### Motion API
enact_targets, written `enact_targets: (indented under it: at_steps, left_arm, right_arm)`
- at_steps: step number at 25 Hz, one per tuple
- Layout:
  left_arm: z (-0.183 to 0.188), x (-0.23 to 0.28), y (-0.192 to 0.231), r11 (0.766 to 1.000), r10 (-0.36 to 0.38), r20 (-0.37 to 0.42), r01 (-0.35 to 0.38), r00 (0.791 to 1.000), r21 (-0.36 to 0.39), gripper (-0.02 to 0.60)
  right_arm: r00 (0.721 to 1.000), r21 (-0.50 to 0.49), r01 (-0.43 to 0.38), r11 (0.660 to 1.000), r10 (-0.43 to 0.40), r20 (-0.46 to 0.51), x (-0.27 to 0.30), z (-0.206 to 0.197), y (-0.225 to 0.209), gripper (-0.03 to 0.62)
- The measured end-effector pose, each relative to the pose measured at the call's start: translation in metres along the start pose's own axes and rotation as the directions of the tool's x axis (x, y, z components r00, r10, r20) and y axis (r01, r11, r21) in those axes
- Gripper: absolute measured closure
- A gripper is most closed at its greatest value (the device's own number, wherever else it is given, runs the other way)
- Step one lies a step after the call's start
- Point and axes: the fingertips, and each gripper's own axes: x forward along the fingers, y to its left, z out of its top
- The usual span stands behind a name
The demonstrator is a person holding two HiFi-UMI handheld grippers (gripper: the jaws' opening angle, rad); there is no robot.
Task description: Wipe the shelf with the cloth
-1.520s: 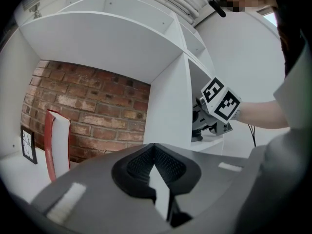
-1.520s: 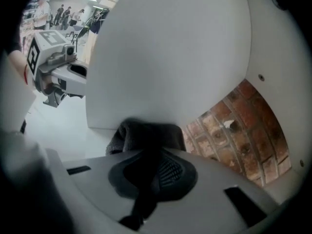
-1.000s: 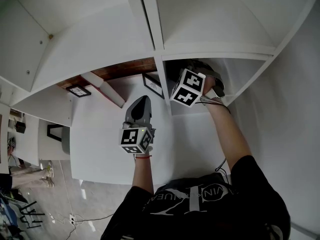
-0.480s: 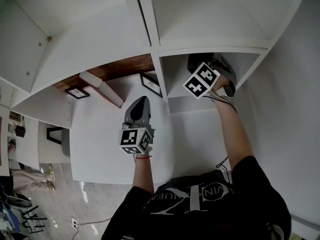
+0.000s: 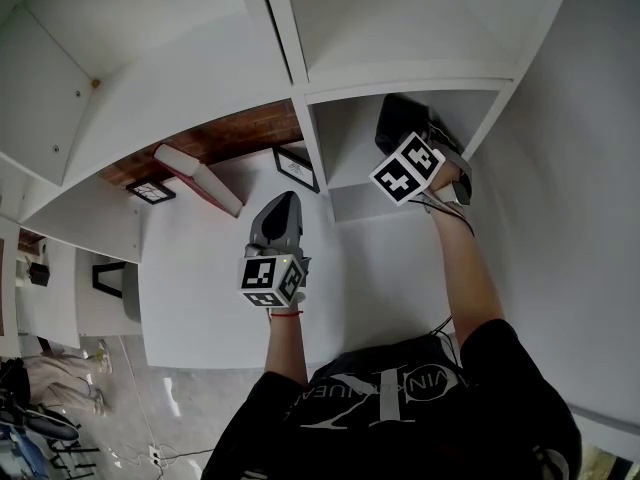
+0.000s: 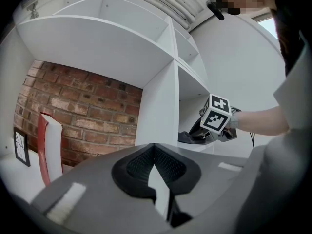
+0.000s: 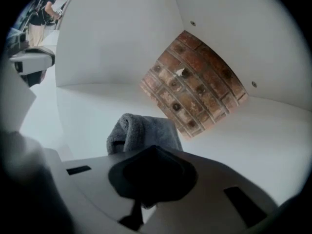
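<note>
A dark grey cloth [image 5: 398, 120] lies bunched on the white floor of the right shelf compartment [image 5: 350, 158]. My right gripper [image 5: 405, 140] reaches into that compartment, shut on the cloth. In the right gripper view the cloth [image 7: 141, 132] sticks out past the closed jaws of the right gripper [image 7: 153, 151], resting on the shelf floor [image 7: 253, 135] before the brick back wall [image 7: 195, 82]. My left gripper [image 5: 284, 202] hovers in front of the shelf unit, shut and empty; the left gripper [image 6: 154, 148] shows its pads together. From there the cloth [image 6: 189, 137] is visible under the right gripper's marker cube.
A white divider [image 5: 305, 143] separates the compartments. The left compartment holds a leaning red-and-white book [image 5: 197, 178] and a small picture frame [image 5: 297, 168]; another frame [image 5: 152, 190] sits further left. The compartment's side wall [image 5: 490, 123] is close to the right gripper.
The right gripper has carried the cloth rightward and deeper along the compartment floor. The left gripper has stayed where it was.
</note>
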Motion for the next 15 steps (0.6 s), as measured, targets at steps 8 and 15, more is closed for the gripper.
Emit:
enact_targets:
  at_steps: [8,15]
  left_arm:
    - [0.003,-0.01,-0.004,1.0,-0.01,0.007,0.01,1.0,-0.001,0.572]
    - [0.007,-0.019,-0.008,1.0,-0.011,0.005,0.011,1.0,0.013,0.572]
  right_arm:
    - [0.989,-0.017,-0.074,0.997,0.075,0.127,-0.026,0.018,0.032,0.585]
    - [0.962,0.04,-0.1,0.994,0.086,0.258,-0.039,0.027,0.036,0.582]
